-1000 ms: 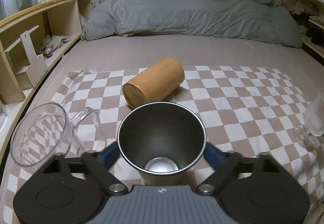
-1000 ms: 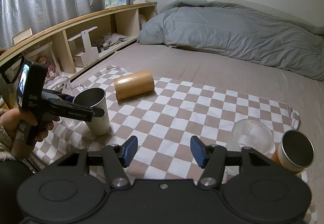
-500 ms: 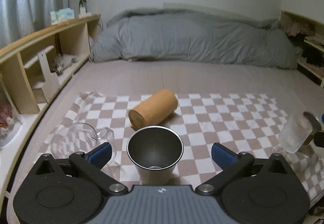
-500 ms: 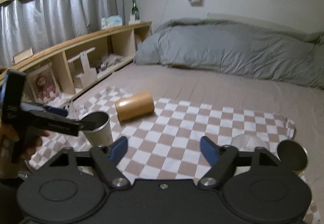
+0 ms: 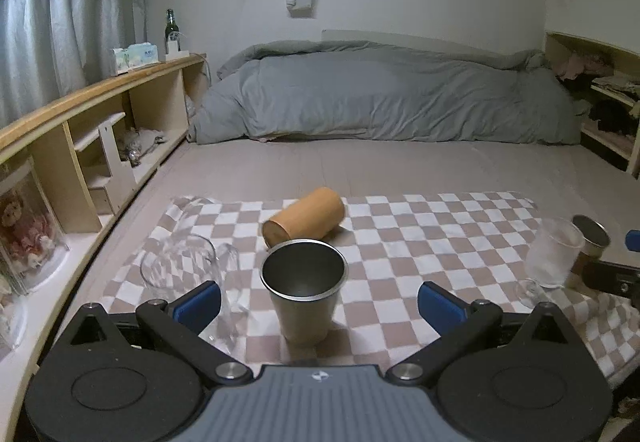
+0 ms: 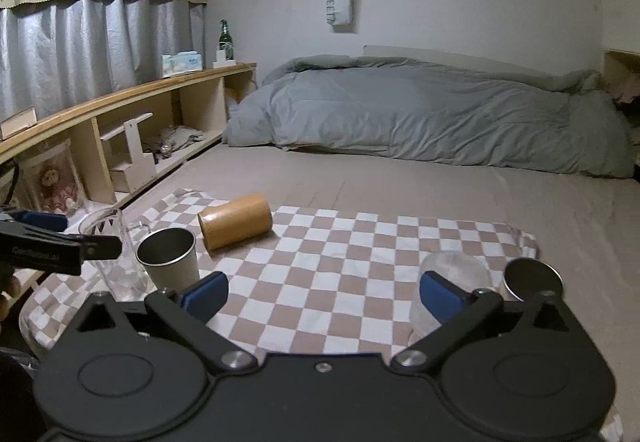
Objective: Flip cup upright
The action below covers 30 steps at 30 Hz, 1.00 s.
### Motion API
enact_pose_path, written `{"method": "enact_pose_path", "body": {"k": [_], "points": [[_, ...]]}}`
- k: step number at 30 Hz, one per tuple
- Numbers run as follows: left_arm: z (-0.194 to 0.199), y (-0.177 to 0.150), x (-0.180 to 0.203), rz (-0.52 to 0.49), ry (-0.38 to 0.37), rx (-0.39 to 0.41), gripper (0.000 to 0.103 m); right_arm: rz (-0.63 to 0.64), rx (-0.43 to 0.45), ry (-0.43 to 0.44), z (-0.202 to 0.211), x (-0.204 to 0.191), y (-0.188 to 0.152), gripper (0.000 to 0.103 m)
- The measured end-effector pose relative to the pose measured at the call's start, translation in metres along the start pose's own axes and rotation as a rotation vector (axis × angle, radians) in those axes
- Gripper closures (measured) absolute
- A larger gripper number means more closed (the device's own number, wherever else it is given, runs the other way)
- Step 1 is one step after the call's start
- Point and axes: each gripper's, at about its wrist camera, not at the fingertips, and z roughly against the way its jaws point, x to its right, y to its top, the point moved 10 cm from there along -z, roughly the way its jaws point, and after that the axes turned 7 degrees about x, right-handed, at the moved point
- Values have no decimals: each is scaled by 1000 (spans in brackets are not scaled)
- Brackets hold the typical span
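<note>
A steel cup (image 5: 305, 296) stands upright on the checkered cloth (image 5: 420, 242), between and just ahead of my open left gripper (image 5: 320, 304); it also shows in the right wrist view (image 6: 170, 257). A bamboo cup (image 5: 306, 221) lies on its side behind it, base towards me, also in the right wrist view (image 6: 236, 220). My right gripper (image 6: 322, 294) is open and empty, low over the cloth's near edge. The left gripper shows at the left of the right wrist view (image 6: 60, 242).
A clear glass mug (image 5: 180, 274) stands left of the steel cup. A ribbed stemmed glass (image 5: 552, 258) and a second steel cup (image 5: 592, 238) stand at the cloth's right end. A wooden shelf unit (image 5: 80, 138) runs along the left; a grey duvet (image 5: 380, 98) lies behind.
My left gripper has opened wide, let go of the steel cup and drawn back and up. My right gripper has also opened wider and drawn back. The steel cup stays upright.
</note>
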Motion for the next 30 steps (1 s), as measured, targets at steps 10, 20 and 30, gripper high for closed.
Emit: {"method": "enact_pose_path", "body": {"k": [10,20,30], "points": [[15,-20,8,-3,-22,-17,0,-1,-8,-52,13,-3,-18,0],[21,-33,9,-9,-13,-29,0,-23,-32,-71,12,0,-29,0],[21,-32,0,18,4,-33,0,2,-49,-68,8,-6,-31,0]]}}
